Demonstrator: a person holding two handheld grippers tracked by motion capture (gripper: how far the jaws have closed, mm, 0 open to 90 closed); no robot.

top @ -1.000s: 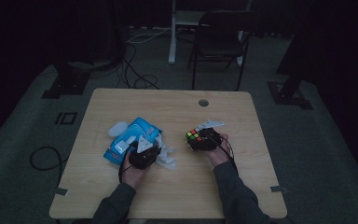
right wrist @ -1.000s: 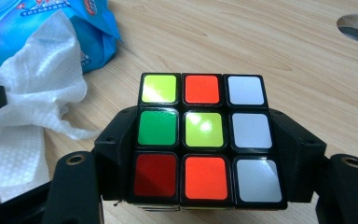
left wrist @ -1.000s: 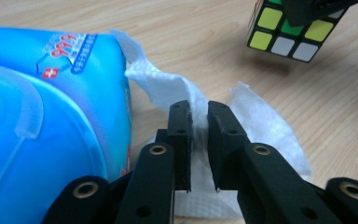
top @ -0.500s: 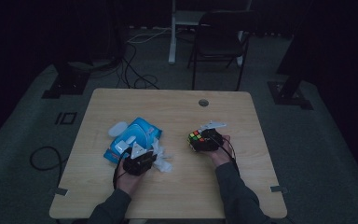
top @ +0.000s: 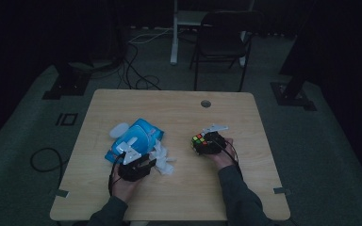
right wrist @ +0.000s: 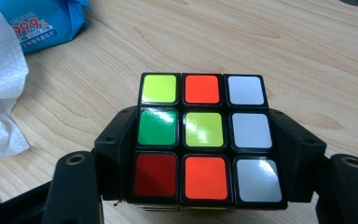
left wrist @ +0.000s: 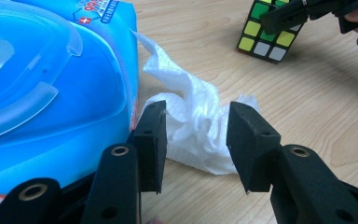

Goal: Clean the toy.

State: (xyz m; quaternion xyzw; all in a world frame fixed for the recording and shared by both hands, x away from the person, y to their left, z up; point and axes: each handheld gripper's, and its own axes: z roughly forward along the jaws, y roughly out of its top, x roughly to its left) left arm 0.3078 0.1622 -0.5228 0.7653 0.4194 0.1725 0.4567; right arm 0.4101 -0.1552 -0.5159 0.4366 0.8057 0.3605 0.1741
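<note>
A light wooden worktop (top: 169, 108) with a round grommet (top: 206, 103) near its far edge is seen. On its left half a blue wipes pack (top: 134, 141) lies, a crumpled white wipe (top: 162, 157) touching it. A colour cube (top: 199, 142) sits right of centre.

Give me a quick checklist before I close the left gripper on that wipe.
1. Left gripper open: ok, jaws stand apart.
2. White wipe between the jaws: ok, crumpled on the table just beyond the tips, in line with the gap.
3. Blue wipes pack clear of the closing path: cannot tell; it sits right beside one jaw.
4. Right gripper holding the puzzle cube: ok, jaws press both sides.
5. Cube away from the wipe: ok, bare table lies between them.
</note>
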